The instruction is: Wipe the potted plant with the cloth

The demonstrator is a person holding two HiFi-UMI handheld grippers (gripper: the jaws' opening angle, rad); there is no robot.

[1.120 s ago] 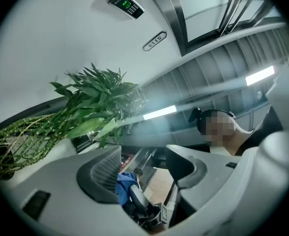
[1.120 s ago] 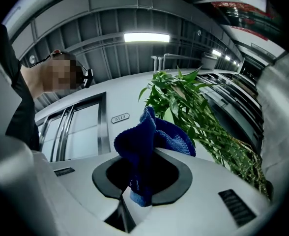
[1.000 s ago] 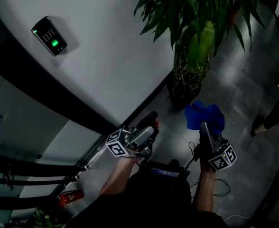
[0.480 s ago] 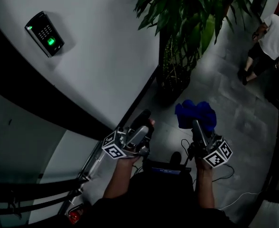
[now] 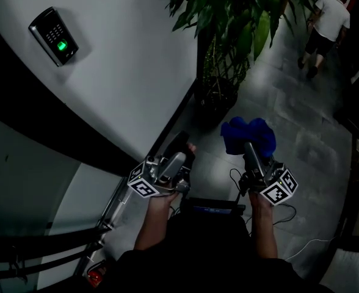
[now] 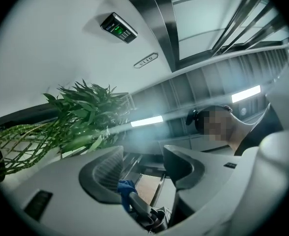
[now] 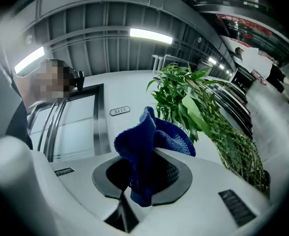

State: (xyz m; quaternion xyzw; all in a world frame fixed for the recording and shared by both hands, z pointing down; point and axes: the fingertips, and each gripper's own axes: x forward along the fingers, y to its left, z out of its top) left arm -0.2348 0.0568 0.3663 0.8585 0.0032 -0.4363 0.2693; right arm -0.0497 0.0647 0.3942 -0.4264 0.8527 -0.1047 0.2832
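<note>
Left tongs (image 6: 143,165): prongs apart, having just been closing a little. Nothing sits between the pads (the scrap of blue seen through the gap lies farther off).
Right tongs (image 7: 149,175): clamped on the blue cloth (image 7: 152,141), which bunches up out of the prongs in loose folds.
Tongs together: side by side low in the head view, left at 7 o'clock of the cloth, each tipped upward.
Potted plant (image 5: 228,17): at 12 o'clock from both tongs in the head view. It has long green leaves, one broad and paler than the rest, above thin stems.
Pot (image 5: 211,105): dark, standing on the grey tiled floor (image 5: 301,145) right at the foot of the white wall (image 5: 124,60).
Cloth and plant: apart. The cloth hangs in the air at 5 o'clock of the pot, near it but touching neither leaf nor stem.
Keypad (image 5: 53,35): fixed to the wall at 10 o'clock of the head view, with a green light glowing on it.
Number plate (image 7: 119,111): small, on the wall at 9 o'clock of the plant in the right gripper view (digits too small to trust).
Person (image 5: 323,23): white top and dark shorts, at 1 o'clock on the floor, well apart from the plant.
</note>
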